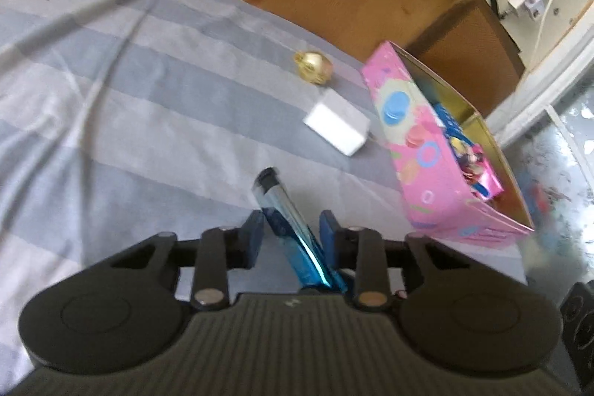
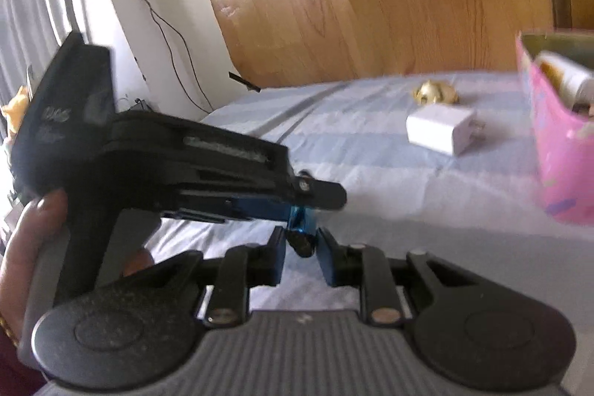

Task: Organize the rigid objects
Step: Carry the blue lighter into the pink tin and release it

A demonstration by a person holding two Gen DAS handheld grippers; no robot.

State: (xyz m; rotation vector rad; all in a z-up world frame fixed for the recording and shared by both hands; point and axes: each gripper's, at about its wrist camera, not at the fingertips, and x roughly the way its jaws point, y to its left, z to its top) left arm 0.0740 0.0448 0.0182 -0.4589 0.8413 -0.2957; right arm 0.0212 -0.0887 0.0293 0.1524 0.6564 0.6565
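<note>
Blue tube (image 1: 282, 210): a glossy, dark-capped cylinder, located nearest the cameras, above the striped sheet (image 1: 148, 99) and tilted between the fingers of the left gripper (image 1: 293, 221). The left gripper is closed on the body of the tube. In the right wrist view, the right gripper (image 2: 302, 240) stands narrowly closed round the dark cap end, with both pads apparently in contact. The tube is therefore held by 2 grippers at once.

Step in hand, as judged: transfer of the tube between grippers before stowage. The next move requires 1 gripper to release while the other keeps a firm grip, then carriage to the box.

Further out, 1 white charger block (image 1: 336, 127) lies on the sheet just beside the pink box (image 1: 427, 151). Beyond the charger lies 1 small gold ornament (image 1: 313, 67).

The pink box is open-topped with a gold lining. It contains a blue printed packet, other colourful items and, in the right wrist view, a pale bottle; blur prevents closer identification.
</note>
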